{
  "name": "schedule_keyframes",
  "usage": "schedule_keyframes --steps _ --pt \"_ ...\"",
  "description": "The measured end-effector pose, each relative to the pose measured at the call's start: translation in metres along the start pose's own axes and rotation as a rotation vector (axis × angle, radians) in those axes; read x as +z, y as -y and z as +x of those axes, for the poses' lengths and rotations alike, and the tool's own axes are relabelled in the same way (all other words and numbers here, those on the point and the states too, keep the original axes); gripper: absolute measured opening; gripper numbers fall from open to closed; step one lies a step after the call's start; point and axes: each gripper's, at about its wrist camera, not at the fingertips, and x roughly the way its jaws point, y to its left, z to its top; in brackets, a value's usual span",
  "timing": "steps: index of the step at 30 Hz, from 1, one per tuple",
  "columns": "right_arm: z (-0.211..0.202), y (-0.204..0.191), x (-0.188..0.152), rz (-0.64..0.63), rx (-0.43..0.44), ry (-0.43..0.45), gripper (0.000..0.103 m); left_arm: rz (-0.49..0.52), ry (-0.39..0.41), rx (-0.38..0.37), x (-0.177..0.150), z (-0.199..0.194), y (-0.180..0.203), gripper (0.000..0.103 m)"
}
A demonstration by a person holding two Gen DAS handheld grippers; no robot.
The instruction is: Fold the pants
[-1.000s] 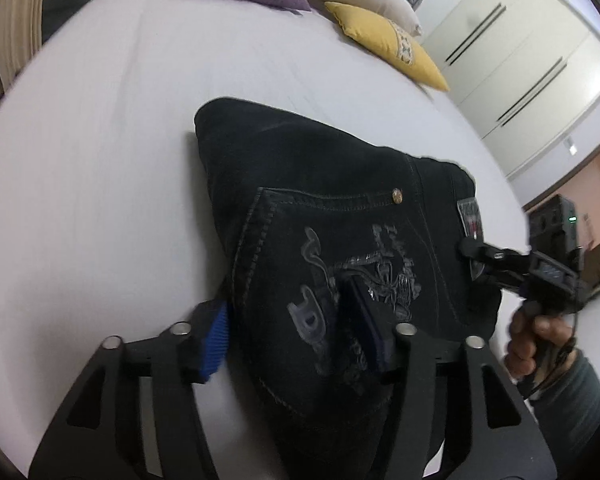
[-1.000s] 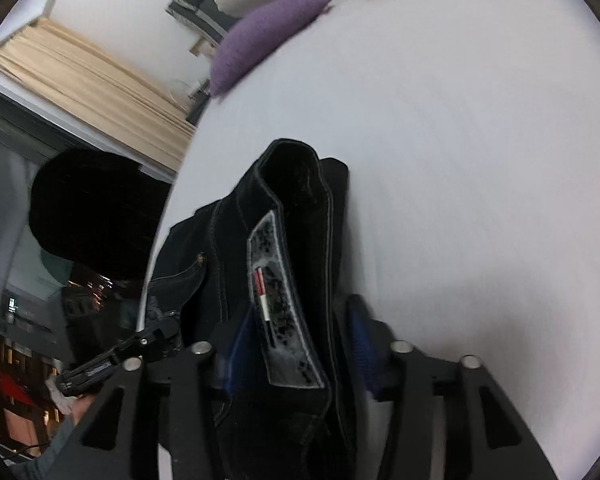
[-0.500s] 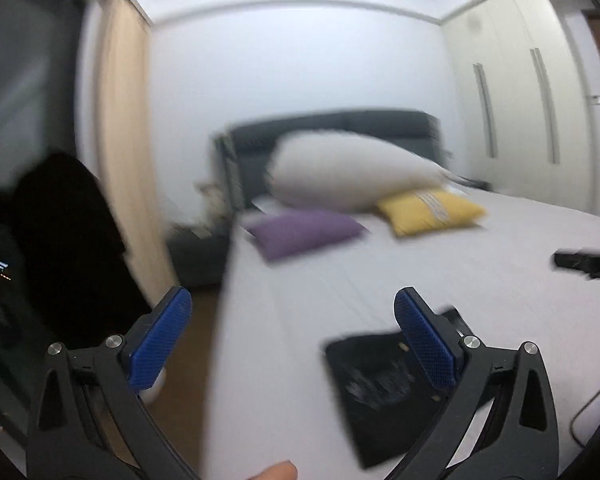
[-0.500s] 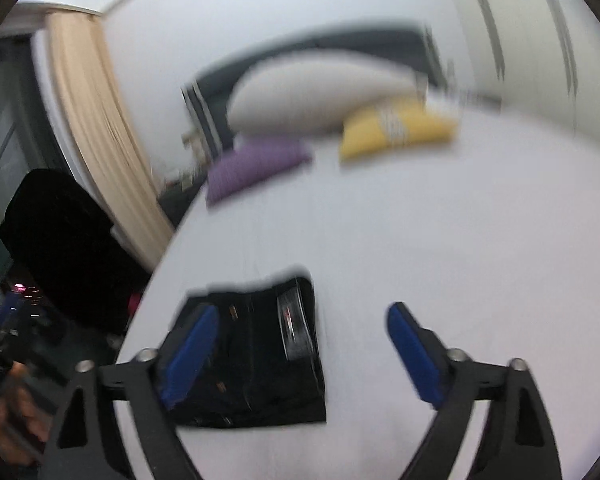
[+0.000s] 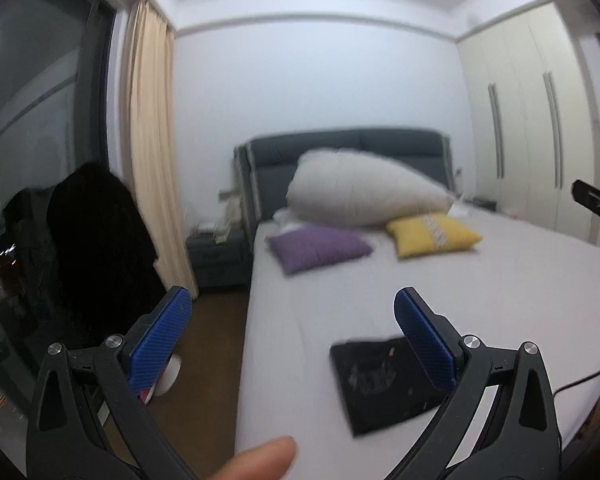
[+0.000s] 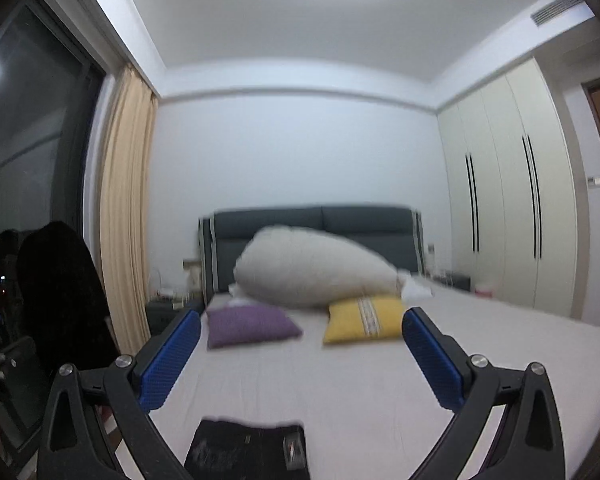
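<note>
The black pants (image 5: 384, 384) lie folded into a small rectangle on the white bed (image 5: 480, 288), near its foot and left edge. They also show in the right wrist view (image 6: 248, 452) at the bottom. My left gripper (image 5: 292, 332) is open and empty, raised well above and back from the pants. My right gripper (image 6: 300, 356) is open and empty too, held high over the bed's foot. Part of the right gripper shows at the right edge of the left wrist view (image 5: 596, 204).
A purple cushion (image 5: 318, 248), a yellow cushion (image 5: 432, 234) and a large white pillow (image 5: 364, 200) lie at the headboard. A dark garment on a chair (image 5: 96, 248) stands left of the bed by the curtain. Wardrobes (image 6: 512, 220) line the right wall.
Both grippers have let go of the pants, opened wide and pulled up and back. The pants stay folded on the bed.
</note>
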Motion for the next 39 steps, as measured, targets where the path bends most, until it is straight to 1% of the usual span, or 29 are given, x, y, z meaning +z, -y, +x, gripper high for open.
schedule_keyframes --steps 1,2,4,7,8,9,12,15,18,23,29,39 --pt "0.005 -0.002 -0.006 0.016 -0.017 -0.077 0.103 -0.009 -0.057 0.012 -0.008 0.003 0.002 0.103" --pt "0.014 -0.004 -0.015 0.033 -0.029 -0.165 0.103 -0.020 -0.124 0.002 -0.019 0.009 0.003 0.103" --pt "0.027 -0.007 -0.035 0.058 -0.041 -0.307 0.103 -0.054 -0.242 -0.014 -0.043 0.022 0.008 0.103" --pt "0.033 -0.009 -0.068 0.063 -0.052 -0.428 0.103 -0.096 -0.396 -0.074 -0.076 0.036 0.016 0.103" --pt "0.035 -0.011 -0.083 0.065 -0.057 -0.480 0.103 -0.104 -0.425 -0.088 -0.086 0.039 0.021 0.103" --pt "0.036 -0.012 -0.091 0.070 -0.054 -0.509 0.103 -0.109 -0.467 -0.099 -0.097 0.042 0.025 0.103" --pt "0.032 -0.019 -0.113 0.060 -0.049 -0.578 0.103 -0.101 -0.539 -0.115 -0.121 0.046 0.040 0.103" --pt "0.029 -0.029 -0.128 0.034 -0.035 -0.617 0.103 -0.090 -0.569 -0.121 -0.137 0.045 0.052 0.103" --pt "0.030 -0.034 -0.139 0.023 -0.028 -0.642 0.103 -0.082 -0.574 -0.115 -0.150 0.046 0.059 0.103" --pt "0.026 -0.041 -0.146 0.005 -0.035 -0.664 0.103 -0.092 -0.597 -0.116 -0.164 0.059 0.066 0.103" --pt "0.025 -0.048 -0.149 -0.030 -0.045 -0.670 0.103 -0.093 -0.620 -0.108 -0.169 0.069 0.064 0.103" --pt "0.025 -0.055 -0.155 -0.059 -0.034 -0.685 0.103 -0.087 -0.628 -0.106 -0.173 0.075 0.066 0.103"
